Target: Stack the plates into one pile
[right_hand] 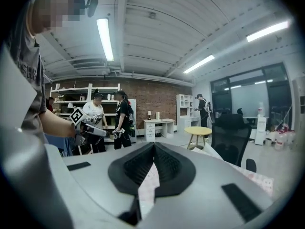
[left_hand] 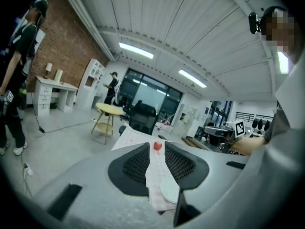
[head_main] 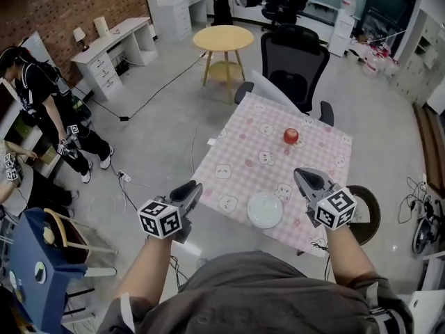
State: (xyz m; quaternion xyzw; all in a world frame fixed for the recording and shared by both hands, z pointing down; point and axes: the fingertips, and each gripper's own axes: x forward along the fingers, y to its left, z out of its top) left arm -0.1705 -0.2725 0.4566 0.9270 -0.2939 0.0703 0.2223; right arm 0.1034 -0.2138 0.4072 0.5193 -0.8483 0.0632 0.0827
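grey left gripper (head_main: 189, 190) stands partly apart, empty; right gripper (head_main: 306, 178) pressed together on nothing.

Right tongs (right_hand: 153, 144) closed (tips touching), pink tablecloth (right_hand: 148, 184) beneath

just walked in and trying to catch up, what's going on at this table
A person stands at a table covered in a pink checked cloth, with a hand-held gripper in each hand. Both are raised near the table's near edge and hold nothing: the left hand-held gripper has its jaws apart, the right hand-held gripper has its jaws together. White plates sit between them near the table edge; how many are piled there cannot be told. A red apple lies further back.
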